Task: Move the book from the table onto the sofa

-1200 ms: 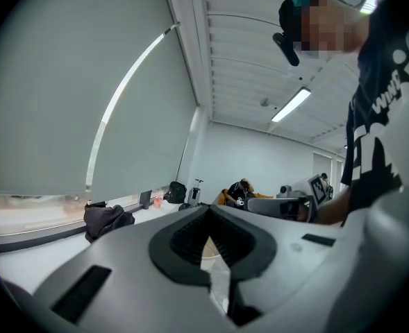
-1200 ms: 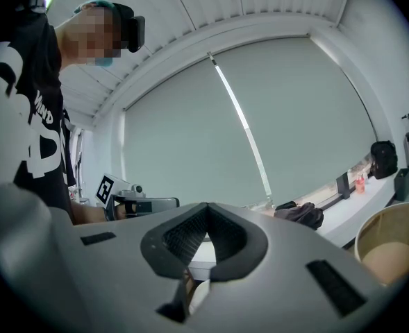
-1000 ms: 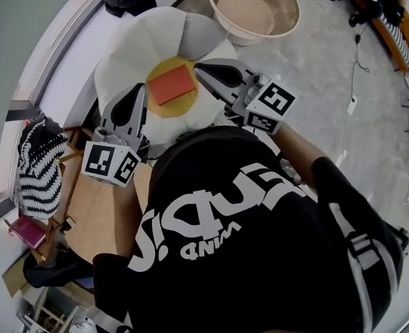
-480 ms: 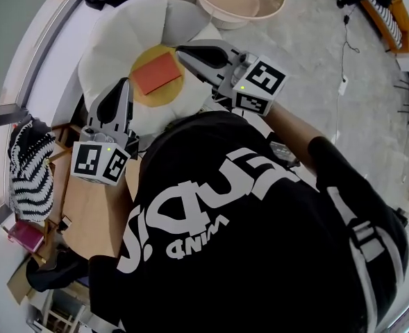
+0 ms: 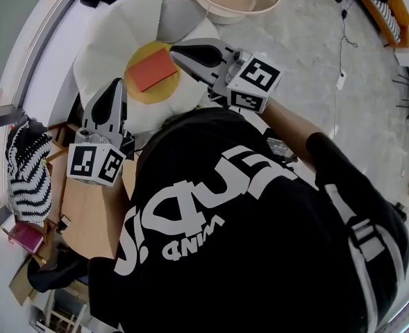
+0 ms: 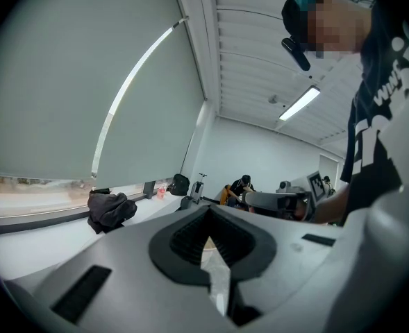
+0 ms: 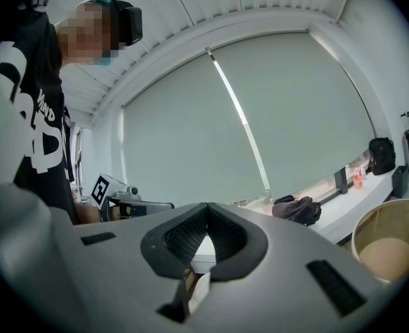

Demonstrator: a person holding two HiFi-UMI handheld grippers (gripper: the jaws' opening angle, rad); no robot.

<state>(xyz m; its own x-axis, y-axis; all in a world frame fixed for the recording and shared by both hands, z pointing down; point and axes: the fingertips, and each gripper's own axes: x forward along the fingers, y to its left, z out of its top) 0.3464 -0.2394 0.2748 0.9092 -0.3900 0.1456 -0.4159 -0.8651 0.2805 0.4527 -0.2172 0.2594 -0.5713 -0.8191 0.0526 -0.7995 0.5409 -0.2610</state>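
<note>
Book (image 5: 151,69) on sofa (image 5: 110,40), 2 claws (image 5: 116,84) (image 5: 174,49) closed, empty

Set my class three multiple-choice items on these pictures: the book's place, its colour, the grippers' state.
1. Where is the book? A flower-shaped sofa B wooden table C round tub
2. Its colour? A blue B orange-red C green
3. The left gripper and right gripper are A wide open B shut on the book C shut, empty
1 A: it lies on the yellow centre. 2 B: its cover shows orange-red. 3 C: both gripper views show jaws together, nothing between.
</note>
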